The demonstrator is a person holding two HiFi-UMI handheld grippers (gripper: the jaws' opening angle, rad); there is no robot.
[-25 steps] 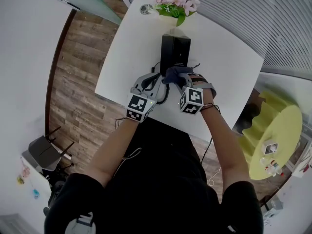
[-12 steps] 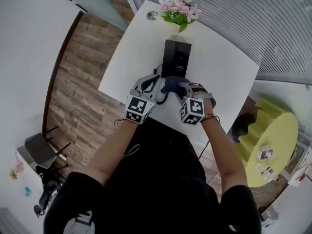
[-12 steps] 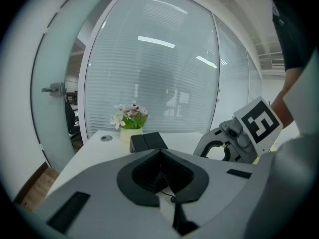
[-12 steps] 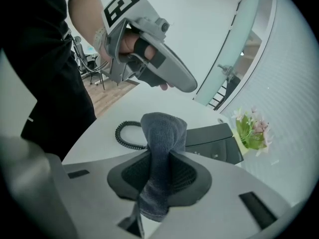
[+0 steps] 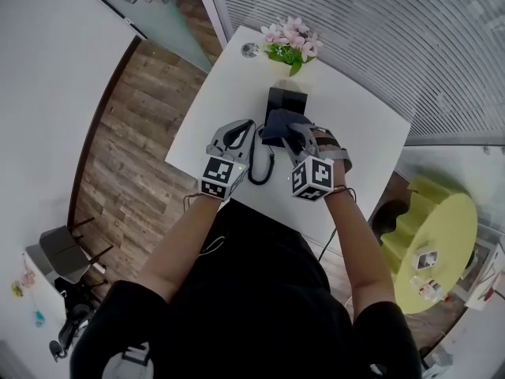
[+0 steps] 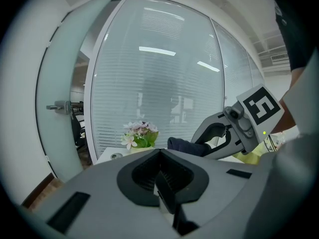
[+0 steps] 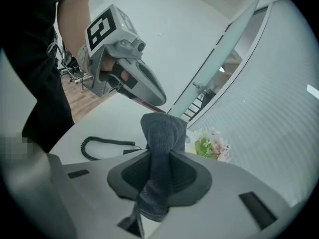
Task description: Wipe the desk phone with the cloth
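Note:
The black desk phone [image 5: 286, 99] stands on the white table [image 5: 355, 125] in the head view, its near part covered by a dark blue cloth [image 5: 275, 124]. My right gripper [image 5: 289, 134] is shut on that cloth and holds it over the phone. In the right gripper view the cloth [image 7: 162, 133] sticks up from between the jaws. My left gripper [image 5: 241, 128] hovers just left of the phone, shut with nothing in it. The phone's coiled cord [image 5: 260, 169] loops on the table between the two grippers.
A pot of pink flowers [image 5: 289, 40] stands behind the phone at the table's far edge, with a small round object [image 5: 249, 50] to its left. Wooden floor [image 5: 134, 148] lies left of the table. A yellow-green seat [image 5: 434, 235] is at the right.
My right gripper has carried the cloth forward onto the phone, which now shows less of its top. The left gripper has stayed beside the phone.

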